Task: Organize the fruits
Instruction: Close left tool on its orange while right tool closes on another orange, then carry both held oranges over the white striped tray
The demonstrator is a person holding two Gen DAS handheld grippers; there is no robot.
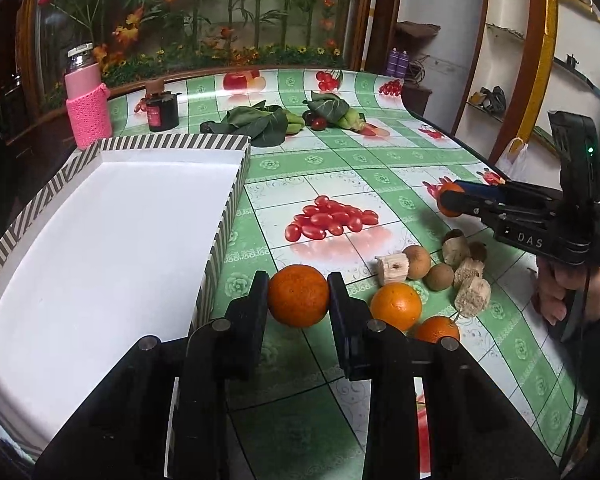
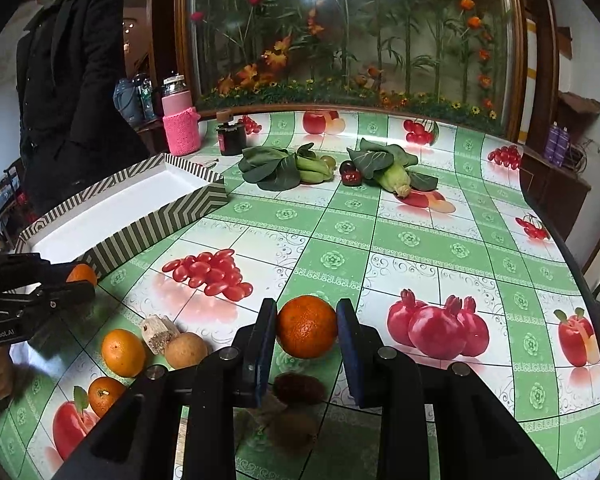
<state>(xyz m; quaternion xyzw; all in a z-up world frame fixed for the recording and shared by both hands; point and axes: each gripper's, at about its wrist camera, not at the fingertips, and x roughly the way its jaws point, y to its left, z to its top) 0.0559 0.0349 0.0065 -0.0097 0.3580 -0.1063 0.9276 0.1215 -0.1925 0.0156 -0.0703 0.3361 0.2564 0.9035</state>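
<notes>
Each gripper grips an orange: the left gripper [image 1: 299,295] has its fingers pressed on the sides of one orange [image 1: 299,295] just right of the striped box [image 1: 224,216], and the right gripper [image 2: 307,327] clamps another orange [image 2: 307,327] above the tablecloth [image 2: 412,240]. Two more oranges [image 1: 396,306] lie near, among brown fruits [image 1: 417,261]. An orange is likely firm, round and fairly light, with dimpled skin giving good purchase; holding across its widest middle should stop it rolling out

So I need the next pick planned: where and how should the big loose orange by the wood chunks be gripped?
Grip the loose orange across its widest middle, coming from above and the near side. It is round and sits free, but a wood chunk and a smaller orange crowd it, so keep the fingers clear of them.
</notes>
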